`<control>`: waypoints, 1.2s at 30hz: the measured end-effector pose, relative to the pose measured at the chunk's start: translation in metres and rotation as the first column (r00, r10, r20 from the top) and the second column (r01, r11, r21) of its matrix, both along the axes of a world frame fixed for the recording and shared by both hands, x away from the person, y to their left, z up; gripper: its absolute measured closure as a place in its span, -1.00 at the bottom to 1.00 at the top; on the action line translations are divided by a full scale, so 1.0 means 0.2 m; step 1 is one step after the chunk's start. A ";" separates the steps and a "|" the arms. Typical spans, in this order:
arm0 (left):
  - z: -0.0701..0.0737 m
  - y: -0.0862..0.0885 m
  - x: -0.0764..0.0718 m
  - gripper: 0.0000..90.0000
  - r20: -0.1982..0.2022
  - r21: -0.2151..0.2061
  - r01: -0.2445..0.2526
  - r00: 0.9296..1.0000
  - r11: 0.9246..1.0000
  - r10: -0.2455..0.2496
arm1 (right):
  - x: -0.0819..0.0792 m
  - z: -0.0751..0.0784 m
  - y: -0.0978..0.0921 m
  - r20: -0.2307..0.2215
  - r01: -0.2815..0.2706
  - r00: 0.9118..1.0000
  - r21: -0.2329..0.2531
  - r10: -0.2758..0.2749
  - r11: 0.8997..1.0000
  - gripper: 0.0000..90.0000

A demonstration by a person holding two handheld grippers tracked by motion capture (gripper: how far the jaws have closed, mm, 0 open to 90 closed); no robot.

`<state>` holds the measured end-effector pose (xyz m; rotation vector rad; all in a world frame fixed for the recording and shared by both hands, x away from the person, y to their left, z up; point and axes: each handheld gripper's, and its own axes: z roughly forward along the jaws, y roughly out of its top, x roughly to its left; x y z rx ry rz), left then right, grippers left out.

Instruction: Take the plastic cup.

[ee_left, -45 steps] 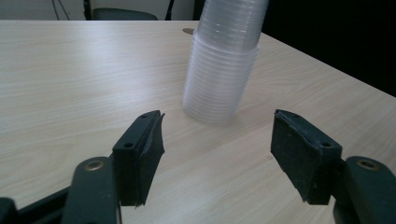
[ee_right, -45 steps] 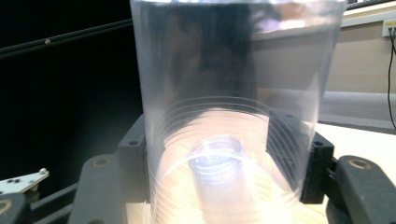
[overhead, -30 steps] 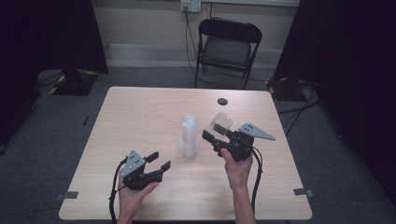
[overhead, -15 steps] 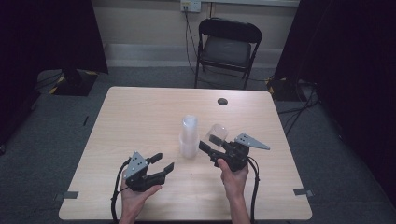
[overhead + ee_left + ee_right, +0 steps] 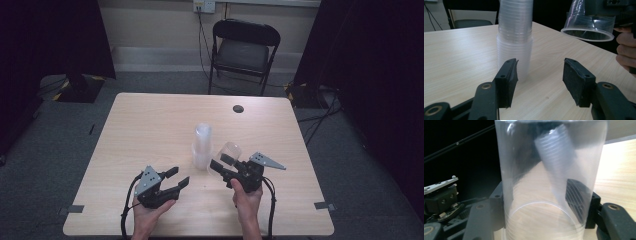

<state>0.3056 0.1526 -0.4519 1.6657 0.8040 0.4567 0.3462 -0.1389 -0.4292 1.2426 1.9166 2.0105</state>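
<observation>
A tall stack of clear plastic cups [image 5: 202, 145] stands upright near the table's middle, and it is close ahead in the left gripper view [image 5: 515, 37]. My right gripper [image 5: 222, 167] is shut on a single clear cup [image 5: 229, 152], held off the table just right of the stack. That cup [image 5: 549, 182] sits between the jaws of the right gripper [image 5: 537, 200]. In the left gripper view the cup [image 5: 589, 25] hangs mouth down at the upper right. My left gripper [image 5: 175, 180] is open near the front edge, with nothing between the jaws of the left gripper [image 5: 539, 77].
The wooden table [image 5: 140, 130] has a small black round disc [image 5: 238, 108] at its far right. A black folding chair [image 5: 245, 50] stands beyond the far edge. Grey tape marks [image 5: 76, 209] sit at the front corners. Dark curtains hang on both sides.
My right gripper has drawn the single cup nearer to the person and slightly lower, staying beside the stack. The left gripper has barely shifted.
</observation>
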 end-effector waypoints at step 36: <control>-0.06 -0.19 -0.01 0.07 0.082 -0.061 0.031 0.996 0.998 -0.026 | -0.08 -0.09 0.15 -0.150 -0.161 0.972 0.140 0.182 0.977 -0.11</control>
